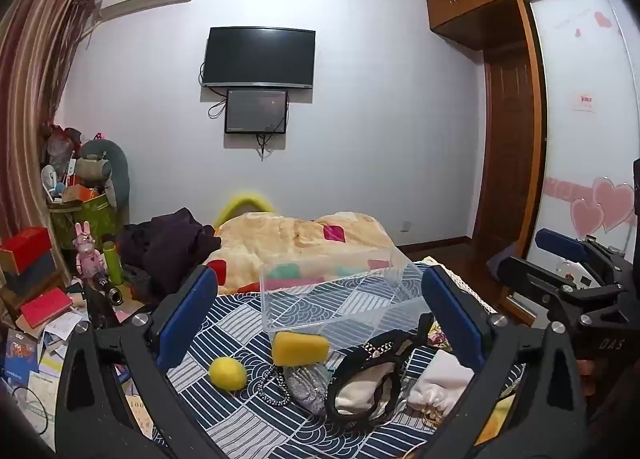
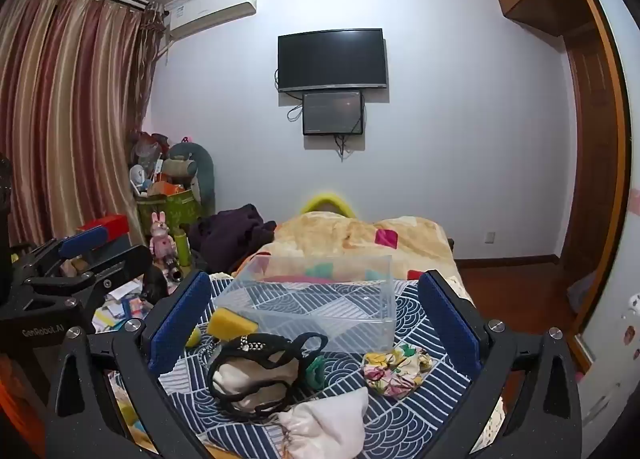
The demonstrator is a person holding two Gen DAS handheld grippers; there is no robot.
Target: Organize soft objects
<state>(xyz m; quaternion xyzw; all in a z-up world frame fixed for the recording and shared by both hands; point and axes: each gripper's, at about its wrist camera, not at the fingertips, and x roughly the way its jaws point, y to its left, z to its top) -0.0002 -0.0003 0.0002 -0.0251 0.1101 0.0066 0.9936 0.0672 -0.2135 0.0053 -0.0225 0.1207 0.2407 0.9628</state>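
An empty clear plastic bin stands on the blue patterned cloth. In front of it lie a yellow sponge, a yellow ball, a black-trimmed cream item, a white drawstring pouch, a bead string and a floral scrunchie. My left gripper is open above these, holding nothing. My right gripper is open and holds nothing.
A patchwork blanket and dark clothes lie behind the bin. Cluttered books, boxes and a pink bunny toy fill the left. A wardrobe stands right. The right gripper shows in the left view.
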